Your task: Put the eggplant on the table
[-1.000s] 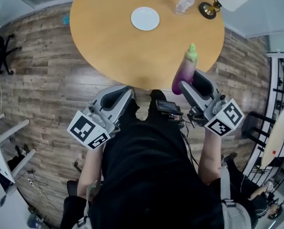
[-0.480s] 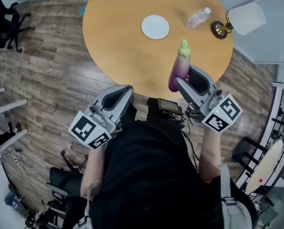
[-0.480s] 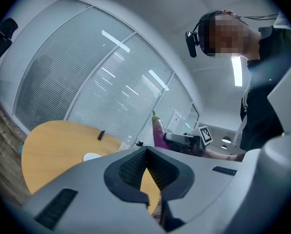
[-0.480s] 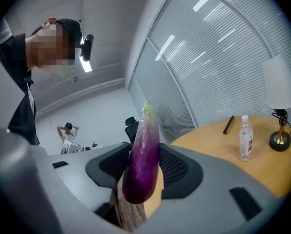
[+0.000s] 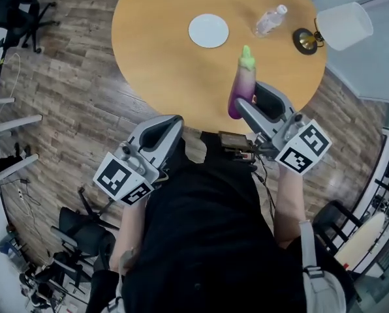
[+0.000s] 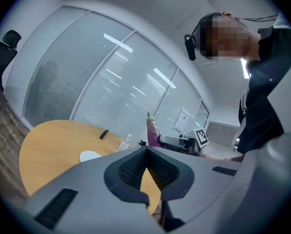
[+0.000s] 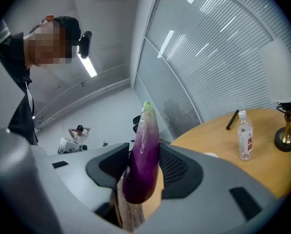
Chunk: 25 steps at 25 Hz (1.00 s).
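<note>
The eggplant (image 5: 242,87) is purple with a pale green tip and stands nearly upright. My right gripper (image 5: 248,104) is shut on its lower half, holding it over the near edge of the round wooden table (image 5: 162,51). In the right gripper view the eggplant (image 7: 143,155) fills the gap between the dark pads (image 7: 177,167). My left gripper (image 5: 173,124) hangs lower left, in front of the table edge. It is shut with nothing in it, its pads (image 6: 133,167) meeting at the tip. From the left gripper view the eggplant (image 6: 152,130) shows to the right.
On the table are a white plate (image 5: 208,30), a clear water bottle (image 5: 270,19), a lamp (image 5: 338,26) with a brass base (image 5: 305,40), and a small black object (image 7: 232,120) at the far side. Office chairs (image 5: 21,8) stand on the wood floor at left. A person (image 7: 79,133) stands far behind.
Both grippers have moved forward toward the table. The eggplant, still gripped, has moved in from the table's near rim to over its top. The head view has swung slightly.
</note>
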Motion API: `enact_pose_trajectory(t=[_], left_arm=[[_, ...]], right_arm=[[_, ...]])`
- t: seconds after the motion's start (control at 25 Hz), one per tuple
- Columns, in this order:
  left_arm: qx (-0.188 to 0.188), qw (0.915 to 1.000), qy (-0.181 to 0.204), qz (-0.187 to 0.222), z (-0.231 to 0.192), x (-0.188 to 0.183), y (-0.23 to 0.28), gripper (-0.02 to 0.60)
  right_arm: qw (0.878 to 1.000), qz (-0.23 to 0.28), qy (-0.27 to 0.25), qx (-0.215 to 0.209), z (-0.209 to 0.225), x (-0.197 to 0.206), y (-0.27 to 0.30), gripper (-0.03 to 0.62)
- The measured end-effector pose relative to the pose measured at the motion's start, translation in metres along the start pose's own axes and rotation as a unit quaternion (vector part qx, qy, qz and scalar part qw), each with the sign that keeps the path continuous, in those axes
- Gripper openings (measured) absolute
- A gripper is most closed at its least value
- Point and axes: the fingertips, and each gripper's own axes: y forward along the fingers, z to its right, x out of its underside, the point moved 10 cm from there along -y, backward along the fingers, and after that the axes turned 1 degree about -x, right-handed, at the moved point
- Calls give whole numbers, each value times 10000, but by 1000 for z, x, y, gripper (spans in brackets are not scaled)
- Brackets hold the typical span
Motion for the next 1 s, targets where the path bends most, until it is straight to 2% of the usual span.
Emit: enact_pose_trajectory(t=[0.28,0.52,0.84,1.0], left_arm=[[-440,9989,-92,118,34,23,22,11],[-628,9975,-47,310,47,23,31,11],[-835,9955,-42,447,46,20,28,11],[-855,9952,-99,461,35,18,21,11]], right_arm=[[9985,-245,-39,-482,36,-3,-5,199],[9969,-412,-88,-670,53,-7,0,199],[9944,-826,-36,-665,77,4,29,199],[9921,-1141,-90,-504,94,12,58,199]])
